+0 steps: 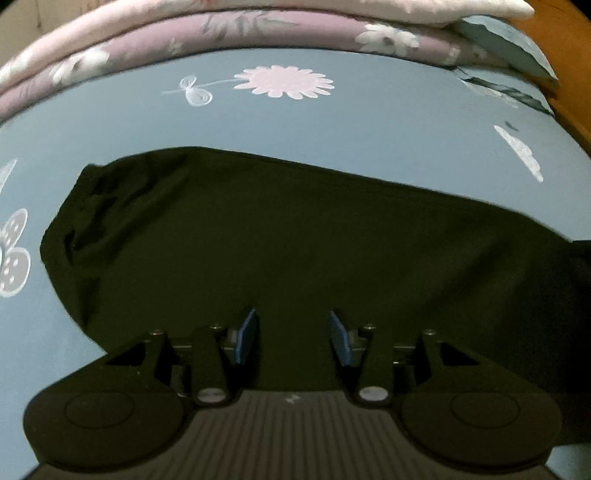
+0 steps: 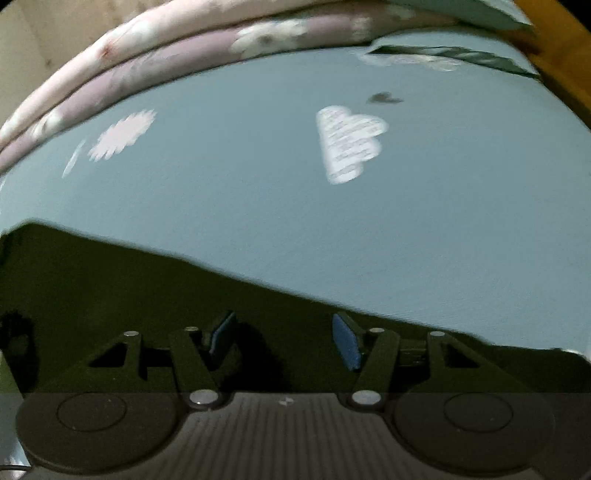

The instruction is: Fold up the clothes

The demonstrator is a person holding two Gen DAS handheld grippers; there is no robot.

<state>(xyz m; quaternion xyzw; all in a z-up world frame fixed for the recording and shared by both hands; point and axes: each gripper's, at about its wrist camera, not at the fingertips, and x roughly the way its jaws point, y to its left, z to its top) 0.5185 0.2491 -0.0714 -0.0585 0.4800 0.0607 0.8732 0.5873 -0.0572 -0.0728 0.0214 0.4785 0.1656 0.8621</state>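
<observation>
Dark garment (image 1: 277, 236) lay flat on the blue bed (image 1: 332, 122), quilts (image 1: 221, 29) folded at 12 o'clock. My left gripper (image 1: 293, 338) hung over it, jaws partly open, empty. Right gripper (image 2: 284, 341) at its edge, jaws apart, holding nothing.

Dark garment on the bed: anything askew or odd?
Mostly flat, but the dark garment is bunched and wrinkled at its left end, and its far edge runs slanted across the blue sheet. No damage visible.
</observation>
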